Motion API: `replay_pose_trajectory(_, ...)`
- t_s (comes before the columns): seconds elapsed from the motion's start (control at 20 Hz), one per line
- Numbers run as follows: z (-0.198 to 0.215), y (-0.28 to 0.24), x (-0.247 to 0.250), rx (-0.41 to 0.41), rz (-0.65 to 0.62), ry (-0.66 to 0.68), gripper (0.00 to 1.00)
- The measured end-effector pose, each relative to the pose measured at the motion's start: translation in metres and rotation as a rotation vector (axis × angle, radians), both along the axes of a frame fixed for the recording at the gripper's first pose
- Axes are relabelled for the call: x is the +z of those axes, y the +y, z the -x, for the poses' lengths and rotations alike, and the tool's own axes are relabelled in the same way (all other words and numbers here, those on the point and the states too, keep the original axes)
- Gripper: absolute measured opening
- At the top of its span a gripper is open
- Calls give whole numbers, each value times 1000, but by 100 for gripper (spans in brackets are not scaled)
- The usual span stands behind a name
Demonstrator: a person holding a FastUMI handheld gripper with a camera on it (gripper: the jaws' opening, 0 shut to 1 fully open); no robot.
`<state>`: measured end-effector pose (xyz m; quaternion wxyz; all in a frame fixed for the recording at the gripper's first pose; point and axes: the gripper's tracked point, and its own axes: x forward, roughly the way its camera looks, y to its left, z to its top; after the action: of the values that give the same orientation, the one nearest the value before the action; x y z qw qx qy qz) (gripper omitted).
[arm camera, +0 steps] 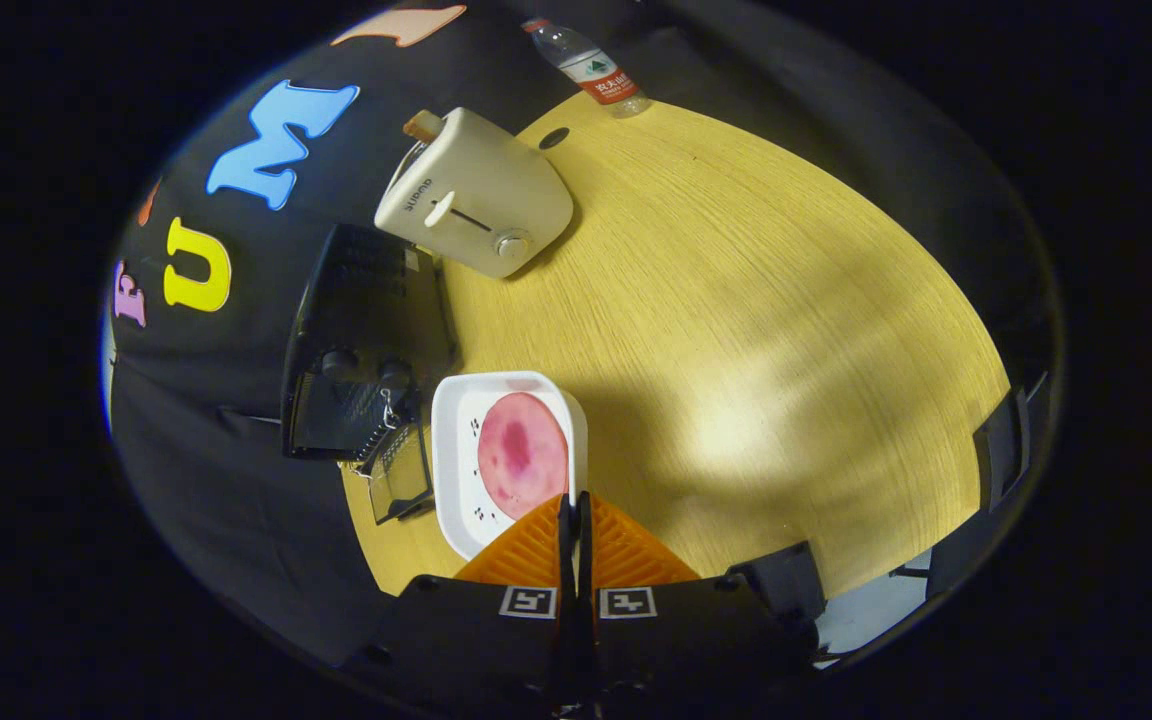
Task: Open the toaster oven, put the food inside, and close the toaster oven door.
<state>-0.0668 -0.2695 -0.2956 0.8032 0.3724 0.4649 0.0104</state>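
Table (736,300): matt wood grain. Tray (456,480): glossy white plastic (smooth). Toaster (476,195): matt cream plastic.

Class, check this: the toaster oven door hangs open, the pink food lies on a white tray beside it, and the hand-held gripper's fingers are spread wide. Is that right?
One slip: the gripper view shows the hand-held gripper with fingers closed together, holding nothing. The toaster oven door is open, and the food lies on the tray beside it.

Gripper (575,515) fingers pressed together, tips nearly touching, pointing forward.
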Motion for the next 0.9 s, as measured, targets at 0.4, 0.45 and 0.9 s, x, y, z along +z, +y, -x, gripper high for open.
replay_pose_trajectory(0.4, 39, 59, 41, -66, -121, -101, 2)
replay_pose_trajectory(0.45, 43, 66, 42, -85, -140, -102, 2)
replay_pose_trajectory(0.9, 43, 159, 66, -27, -178, -133, 2)
